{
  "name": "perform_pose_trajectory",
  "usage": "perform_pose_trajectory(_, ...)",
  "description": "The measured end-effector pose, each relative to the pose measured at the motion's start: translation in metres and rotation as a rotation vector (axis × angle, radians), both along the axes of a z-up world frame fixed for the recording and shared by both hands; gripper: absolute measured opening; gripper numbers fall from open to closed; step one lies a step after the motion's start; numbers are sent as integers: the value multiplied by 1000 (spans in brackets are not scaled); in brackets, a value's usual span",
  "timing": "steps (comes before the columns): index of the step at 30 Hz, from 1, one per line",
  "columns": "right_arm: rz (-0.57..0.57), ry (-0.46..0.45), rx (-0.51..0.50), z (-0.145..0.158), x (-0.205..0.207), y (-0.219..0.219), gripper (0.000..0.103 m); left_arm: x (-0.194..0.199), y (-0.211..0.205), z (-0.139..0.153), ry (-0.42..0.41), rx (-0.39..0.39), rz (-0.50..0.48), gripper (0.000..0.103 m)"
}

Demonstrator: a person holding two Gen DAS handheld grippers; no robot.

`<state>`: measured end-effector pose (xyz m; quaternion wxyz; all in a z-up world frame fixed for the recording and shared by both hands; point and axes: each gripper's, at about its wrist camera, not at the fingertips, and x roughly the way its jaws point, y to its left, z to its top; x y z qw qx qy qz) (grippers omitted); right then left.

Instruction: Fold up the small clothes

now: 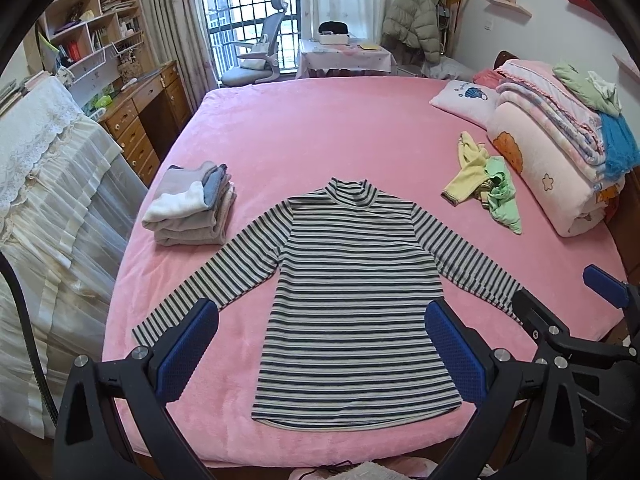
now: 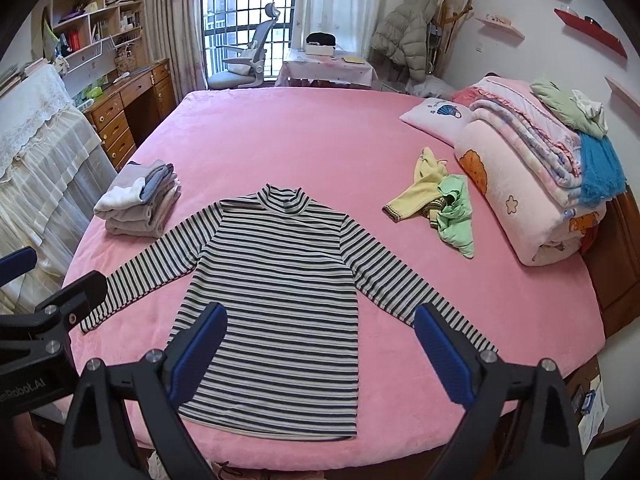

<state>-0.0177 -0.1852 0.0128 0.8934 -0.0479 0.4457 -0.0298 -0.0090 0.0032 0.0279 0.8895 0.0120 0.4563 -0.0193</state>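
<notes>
A striped top [image 1: 352, 288] lies spread flat, front up, near the foot of a pink bed [image 1: 320, 128], its high collar pointing toward the far window and both long sleeves angled out and down to either side. The left gripper [image 1: 320, 344] hangs above the near edge of the bed with its blue pads wide apart and nothing between them; seen from the left wrist, one pad sits over the left sleeve's cuff, the other over the top's right side. The right gripper [image 2: 320, 352] is likewise spread and empty, one pad over the top's lower body, the other over the right sleeve. Neither can be seen touching the fabric.

To the left of the top, just beside its sleeve, stands a stack [image 1: 192, 208] of folded grey, white and blue garments. To the right, well apart from the top, lies a loose heap [image 1: 486, 184] of yellow and green small clothes. Beyond that heap, a rolled quilt [image 1: 548, 176] with folded blankets on it lines the bed's right side, next to a pillow [image 1: 466, 100]. A wooden desk [image 1: 140, 120] and a chair [image 1: 260, 48] stand past the bed's left corner.
</notes>
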Motion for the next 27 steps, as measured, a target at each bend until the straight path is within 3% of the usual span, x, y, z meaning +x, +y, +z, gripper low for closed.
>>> perform_pose_trajectory(18, -9, -36, -22, 14, -3, 5, 95, -1, 10, 5, 12, -28, 18, 103)
perform_pose_trajectory(27, -20, -51, -24, 19, -5, 4, 95, -3, 8, 8, 14, -3, 8, 103)
